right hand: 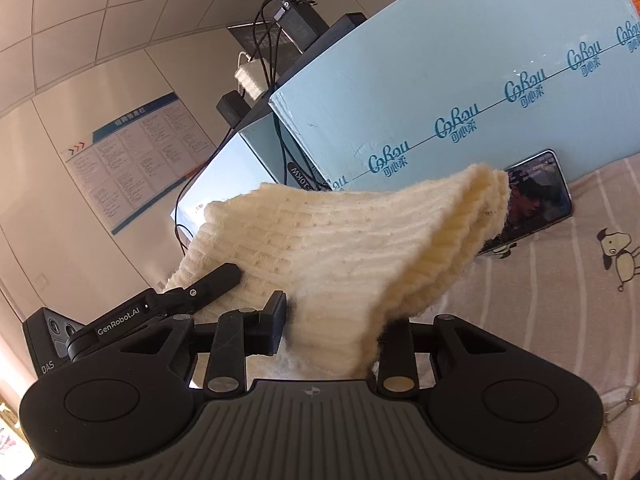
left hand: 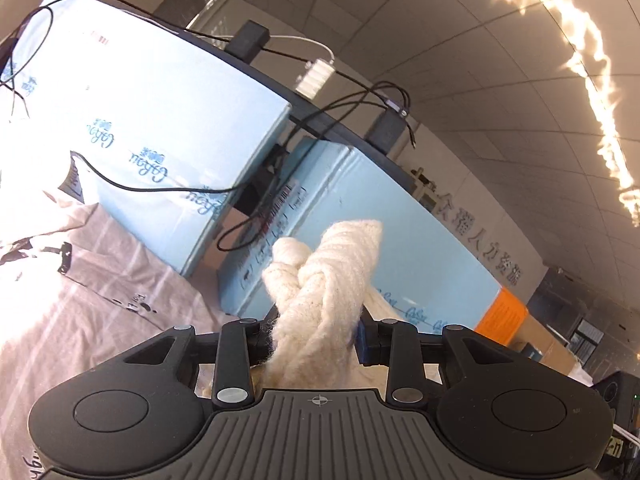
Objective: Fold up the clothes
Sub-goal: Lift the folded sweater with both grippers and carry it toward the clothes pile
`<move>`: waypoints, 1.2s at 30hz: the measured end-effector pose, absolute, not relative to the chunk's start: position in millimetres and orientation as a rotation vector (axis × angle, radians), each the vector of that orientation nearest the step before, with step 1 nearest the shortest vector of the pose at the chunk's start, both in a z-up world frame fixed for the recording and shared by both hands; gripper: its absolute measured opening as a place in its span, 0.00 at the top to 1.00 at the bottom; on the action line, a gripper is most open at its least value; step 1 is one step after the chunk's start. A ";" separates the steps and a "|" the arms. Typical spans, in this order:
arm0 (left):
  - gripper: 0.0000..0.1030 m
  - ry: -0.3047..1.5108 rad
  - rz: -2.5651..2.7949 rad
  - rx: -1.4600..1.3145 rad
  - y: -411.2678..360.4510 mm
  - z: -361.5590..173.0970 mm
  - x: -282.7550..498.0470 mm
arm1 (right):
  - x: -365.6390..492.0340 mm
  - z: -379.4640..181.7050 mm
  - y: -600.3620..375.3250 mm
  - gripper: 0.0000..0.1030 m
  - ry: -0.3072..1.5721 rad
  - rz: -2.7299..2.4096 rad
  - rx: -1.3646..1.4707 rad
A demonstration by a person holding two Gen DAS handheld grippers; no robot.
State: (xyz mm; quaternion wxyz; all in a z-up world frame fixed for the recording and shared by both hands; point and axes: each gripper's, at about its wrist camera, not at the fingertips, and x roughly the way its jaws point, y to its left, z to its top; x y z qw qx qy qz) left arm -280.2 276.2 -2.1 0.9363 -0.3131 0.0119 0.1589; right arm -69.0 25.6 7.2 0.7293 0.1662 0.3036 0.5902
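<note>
Overhead, the left wrist view alone takes in the tiled ceiling (left hand: 460, 40) and a far wall with large characters, while the right wrist view alone shows a poster (right hand: 136, 156) on the near wall and a phone (right hand: 536, 200) propped against a box, its screen lit. Both views share the pale blue boxes (left hand: 168, 120) stacked behind the bed, printed with a repeated logo, with black adapters and cables (left hand: 160, 188) draped over their tops and down the gap between them. Below lies the sheet (left hand: 100, 280), pinkish with faint stripes and small cartoon prints; it runs right up to the foot of the boxes, so the room ahead ends there, and the open stretch of sheet lies to the left in the left view and to the right in the right view.

The knit (right hand: 340, 248), cream and ribbed, is lifted off the sheet and hangs between the two tools. The left gripper (left hand: 316, 336) is nearly closed and pinches a twisted bunch of it, which stands up ahead of the fingers. The right gripper (right hand: 332, 320) is likewise nearly closed on a folded edge, the cloth spreading out toward the phone. In the right view the left gripper's finger presses on the knit at the left.
</note>
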 end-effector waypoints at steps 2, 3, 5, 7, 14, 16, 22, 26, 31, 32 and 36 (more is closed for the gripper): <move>0.69 -0.033 0.368 -0.656 291.5 -10.2 -294.0 | -76.4 11.1 56.4 0.72 0.656 1.310 0.364; 0.69 -0.064 0.387 -0.660 299.5 -14.9 -301.2 | -78.9 12.3 70.1 0.72 0.654 1.316 0.362; 0.69 -0.109 0.426 -0.700 315.8 -24.4 -314.6 | -82.6 12.8 97.0 0.72 0.664 1.340 0.355; 0.69 -0.140 0.467 -0.768 332.4 -34.0 -327.0 | -87.0 12.5 127.4 0.72 0.664 1.356 0.333; 0.69 -0.218 0.634 -0.845 364.8 -50.7 -356.0 | -98.1 2.0 209.2 0.72 0.669 1.418 0.263; 0.69 -0.184 0.677 -0.823 368.2 -52.9 -351.3 | -102.2 -2.0 225.7 0.72 0.644 1.412 0.223; 0.69 -0.044 0.777 -0.813 377.8 -62.3 -334.4 | -94.1 -30.6 256.0 0.71 0.690 1.379 0.160; 0.69 0.033 0.838 -0.724 372.3 -59.6 -322.4 | -85.8 -48.2 260.9 0.67 0.696 1.344 0.100; 0.39 0.163 1.041 -0.607 366.4 -60.5 -309.5 | -83.0 -56.4 260.3 0.49 0.684 1.275 0.046; 0.29 0.191 1.081 -0.591 365.6 -60.6 -307.0 | -83.0 -57.9 259.6 0.42 0.678 1.256 0.035; 0.09 0.278 1.149 -0.644 375.2 -70.4 -303.8 | -82.8 -63.7 257.0 0.28 0.677 1.231 0.024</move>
